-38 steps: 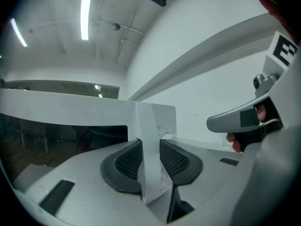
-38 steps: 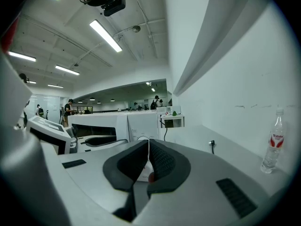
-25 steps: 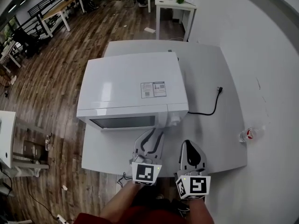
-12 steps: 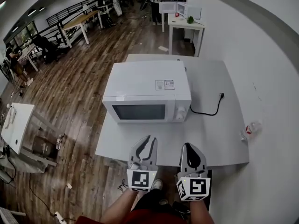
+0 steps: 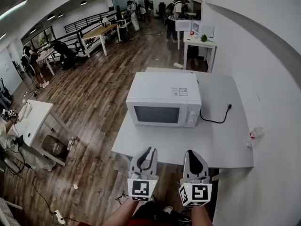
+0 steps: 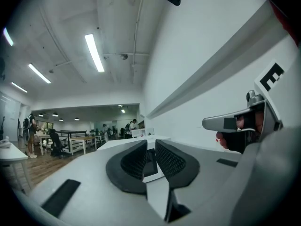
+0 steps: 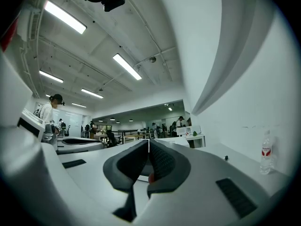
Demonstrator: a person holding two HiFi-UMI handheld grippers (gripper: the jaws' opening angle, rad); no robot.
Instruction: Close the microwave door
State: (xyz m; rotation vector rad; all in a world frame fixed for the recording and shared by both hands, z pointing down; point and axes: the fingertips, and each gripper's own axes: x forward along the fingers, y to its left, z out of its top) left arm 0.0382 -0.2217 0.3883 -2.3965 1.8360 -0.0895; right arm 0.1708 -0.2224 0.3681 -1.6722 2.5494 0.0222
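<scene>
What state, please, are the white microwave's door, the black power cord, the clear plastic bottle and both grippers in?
White box-shaped microwave door: closed.
Black power cord: plug end lying loose on the grey table.
Clear plastic bottle: upright.
Left gripper: jaws slightly apart, have just been closing, nothing between them.
Right gripper: jaws together, empty.

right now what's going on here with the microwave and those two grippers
A person holds a gripper in each hand, both short of the white table's near edge and touching nothing. The microwave on it has its door shut. The left gripper's jaws are slightly apart and have just been closing, with nothing between them. The right gripper is shut and empty.
</scene>
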